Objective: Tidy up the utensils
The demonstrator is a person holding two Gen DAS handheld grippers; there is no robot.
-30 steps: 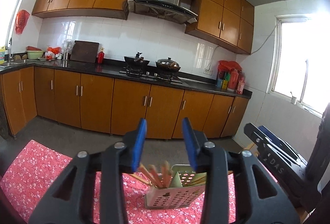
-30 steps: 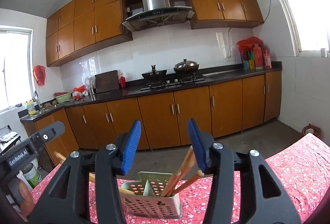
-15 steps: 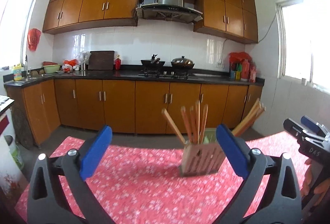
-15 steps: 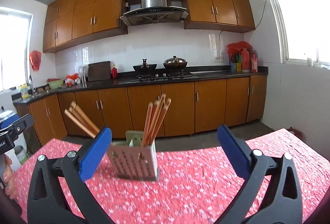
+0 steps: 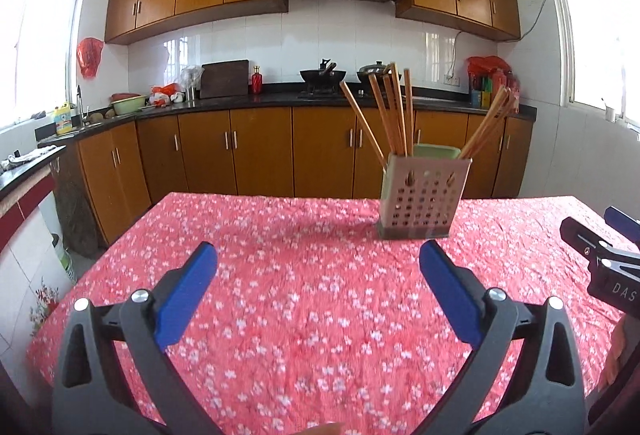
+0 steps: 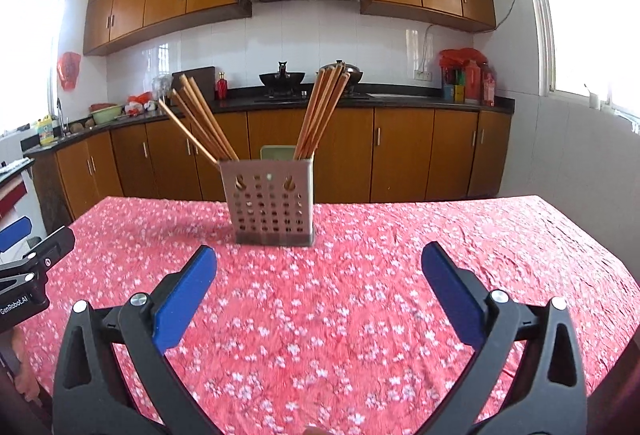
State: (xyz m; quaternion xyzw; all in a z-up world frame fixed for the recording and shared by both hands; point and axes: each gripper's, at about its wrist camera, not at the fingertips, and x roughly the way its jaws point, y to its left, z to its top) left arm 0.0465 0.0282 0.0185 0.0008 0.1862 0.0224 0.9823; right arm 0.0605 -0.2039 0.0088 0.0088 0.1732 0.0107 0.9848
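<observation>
I've got both tongs, left (image 5: 318,277) & right (image 6: 319,277), spread wide w/ nothing in them, hovering over the desk (image 5: 280,275), chopstick holder (image 6: 273,201) standing upright ahead of them, well clear, chopsticks (image 6: 320,115) inside.

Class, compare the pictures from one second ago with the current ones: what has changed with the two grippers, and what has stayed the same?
Both the left gripper and right gripper opened wide and drew back from the holder. The chopsticks stayed inside it, on the tablecloth.
</observation>
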